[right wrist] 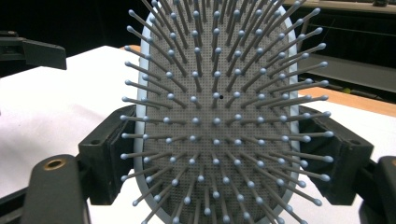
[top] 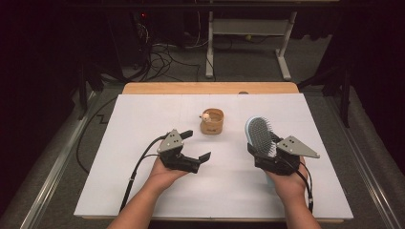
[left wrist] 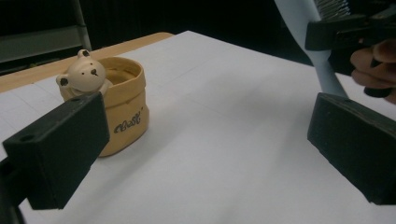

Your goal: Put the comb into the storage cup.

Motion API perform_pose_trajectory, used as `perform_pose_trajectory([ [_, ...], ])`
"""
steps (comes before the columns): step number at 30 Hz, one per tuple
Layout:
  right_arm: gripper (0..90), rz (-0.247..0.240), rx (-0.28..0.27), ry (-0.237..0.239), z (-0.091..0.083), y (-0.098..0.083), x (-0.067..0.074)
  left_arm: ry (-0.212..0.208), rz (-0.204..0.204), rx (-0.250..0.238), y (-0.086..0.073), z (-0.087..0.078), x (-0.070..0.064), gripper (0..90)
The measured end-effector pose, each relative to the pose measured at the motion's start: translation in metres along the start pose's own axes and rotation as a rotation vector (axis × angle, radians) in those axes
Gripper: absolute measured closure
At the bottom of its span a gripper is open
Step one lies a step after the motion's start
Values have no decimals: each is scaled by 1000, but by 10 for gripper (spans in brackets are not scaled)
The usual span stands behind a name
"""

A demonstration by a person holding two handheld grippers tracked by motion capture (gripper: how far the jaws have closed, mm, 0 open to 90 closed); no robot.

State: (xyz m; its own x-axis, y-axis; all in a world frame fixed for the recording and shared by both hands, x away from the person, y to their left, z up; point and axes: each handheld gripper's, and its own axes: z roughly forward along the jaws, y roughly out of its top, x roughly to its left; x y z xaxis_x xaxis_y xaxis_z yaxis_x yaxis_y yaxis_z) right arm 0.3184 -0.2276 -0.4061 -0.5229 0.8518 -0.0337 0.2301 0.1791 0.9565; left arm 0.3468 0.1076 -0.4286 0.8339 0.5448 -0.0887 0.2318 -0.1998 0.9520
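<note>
Left gripper (top: 197,145) fingers wide, empty | right gripper (top: 261,151) fingers clamping hairbrush (top: 260,136)

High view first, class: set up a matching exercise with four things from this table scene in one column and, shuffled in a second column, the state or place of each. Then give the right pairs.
Things:
1. hairbrush
2. bear pot
3. left gripper
4. right gripper

States or places:
A. jaws apart, nothing between them
B. stands alone near the middle of the white sheet
C. pale blue, bristles facing the camera, clamped at both edges
D. jaws closed on the brush head

Pairs: 1-C, 2-B, 3-A, 4-D
</note>
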Motion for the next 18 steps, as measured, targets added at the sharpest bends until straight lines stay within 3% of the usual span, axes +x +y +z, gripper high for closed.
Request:
perform_pose_trajectory([
  [11,204,-17,-20,4,-1,3,8,11,-9,0,-2,-8,-1,0],
  [18,205,-42,-21,27,16,9,16,13,-3,3,-2,-8,-4,0],
])
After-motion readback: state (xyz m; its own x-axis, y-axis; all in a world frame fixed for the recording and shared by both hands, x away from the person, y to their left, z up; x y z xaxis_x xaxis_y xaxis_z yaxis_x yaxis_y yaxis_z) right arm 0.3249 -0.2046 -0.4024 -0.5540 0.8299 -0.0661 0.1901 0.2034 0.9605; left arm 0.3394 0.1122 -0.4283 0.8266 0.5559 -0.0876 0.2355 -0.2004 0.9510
